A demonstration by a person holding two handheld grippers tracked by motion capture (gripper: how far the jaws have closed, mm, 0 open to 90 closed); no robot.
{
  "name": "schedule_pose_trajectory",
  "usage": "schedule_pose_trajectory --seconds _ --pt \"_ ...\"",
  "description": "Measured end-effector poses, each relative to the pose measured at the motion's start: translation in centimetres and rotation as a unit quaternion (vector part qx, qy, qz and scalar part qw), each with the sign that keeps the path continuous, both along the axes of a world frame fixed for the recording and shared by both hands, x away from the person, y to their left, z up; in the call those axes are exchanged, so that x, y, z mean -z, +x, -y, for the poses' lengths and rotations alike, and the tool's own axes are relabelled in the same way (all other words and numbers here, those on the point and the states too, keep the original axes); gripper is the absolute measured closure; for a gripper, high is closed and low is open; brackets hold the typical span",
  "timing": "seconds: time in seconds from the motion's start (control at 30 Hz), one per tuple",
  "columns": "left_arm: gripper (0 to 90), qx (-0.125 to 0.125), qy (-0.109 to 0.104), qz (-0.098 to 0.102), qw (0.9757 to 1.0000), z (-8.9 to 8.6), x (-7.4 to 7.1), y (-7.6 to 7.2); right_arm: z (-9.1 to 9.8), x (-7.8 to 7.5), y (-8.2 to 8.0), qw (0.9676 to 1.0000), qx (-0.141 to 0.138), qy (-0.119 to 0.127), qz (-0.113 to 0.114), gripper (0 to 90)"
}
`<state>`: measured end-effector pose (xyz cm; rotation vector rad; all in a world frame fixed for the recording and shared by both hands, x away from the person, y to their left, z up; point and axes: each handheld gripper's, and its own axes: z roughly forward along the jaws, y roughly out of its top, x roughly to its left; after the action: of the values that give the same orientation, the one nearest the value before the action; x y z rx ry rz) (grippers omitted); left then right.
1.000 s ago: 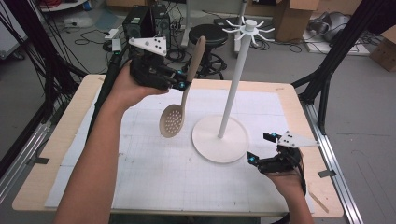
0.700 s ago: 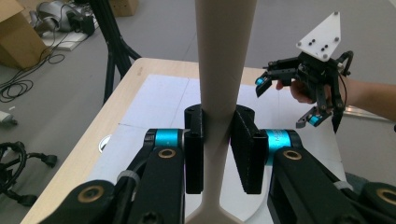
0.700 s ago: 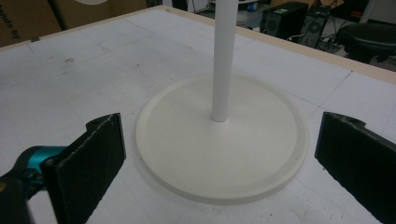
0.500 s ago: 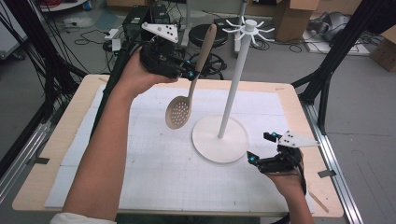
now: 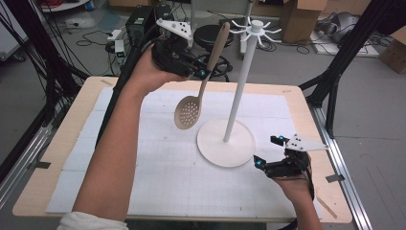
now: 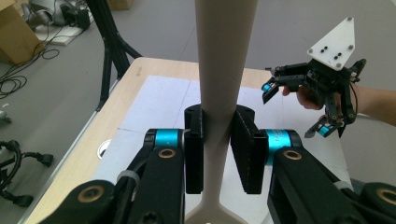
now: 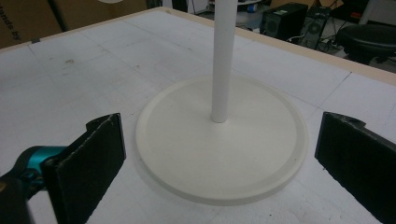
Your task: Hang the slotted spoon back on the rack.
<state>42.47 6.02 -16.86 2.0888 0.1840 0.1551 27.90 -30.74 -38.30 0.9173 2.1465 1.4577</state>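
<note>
Step in hand, by judgement: hanging a utensil on the rack. Left gripper, raised above the far left of the table, is clamped on the handle of a beige slotted spoon; the left gripper view confirms both pads pressed against the handle. Spoon hangs bowl-down and tilted, clear of the table, with its handle tip reaching up near the hooks of the white hook stand.

Stand is upright at mid-table on its round base, post rising to a ring of hooks at the top. All hooks appear bare.

Right gripper rests low at the near right, jaws apart and holding nothing, just beside the base rim, which the right gripper view frames between its pads.

Next move likely calls for lifting the handle end to a hook; whether the handle has a hanging hole cannot be told. Right gripper is well placed to steady the base.

No containers present.
</note>
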Motion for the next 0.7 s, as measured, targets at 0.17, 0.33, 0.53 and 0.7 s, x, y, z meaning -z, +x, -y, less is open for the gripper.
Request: schedule_pose_trajectory --seconds 0.17,0.33,0.53,0.7 --pt "75.5 0.004 0.008 -0.001 1.0000 0.6 0.2 0.0 -0.1 0.0 0.0 1.0000 -0.001 -0.001 -0.002 0.5" --pt "75.5 0.012 0.013 0.002 0.9998 1.3 0.4 -0.4 0.0 0.0 0.0 1.0000 -0.001 0.000 -0.001 0.5" --pt "75.5 0.013 0.020 0.001 0.9997 1.9 0.6 -0.4 -0.2 0.0 0.0 1.0000 -0.002 -0.003 -0.001 0.5" --pt "75.2 0.021 0.018 -0.011 0.9996 2.2 0.9 -0.2 -0.1 0.1 0.0 1.0000 -0.004 -0.002 -0.001 0.5"
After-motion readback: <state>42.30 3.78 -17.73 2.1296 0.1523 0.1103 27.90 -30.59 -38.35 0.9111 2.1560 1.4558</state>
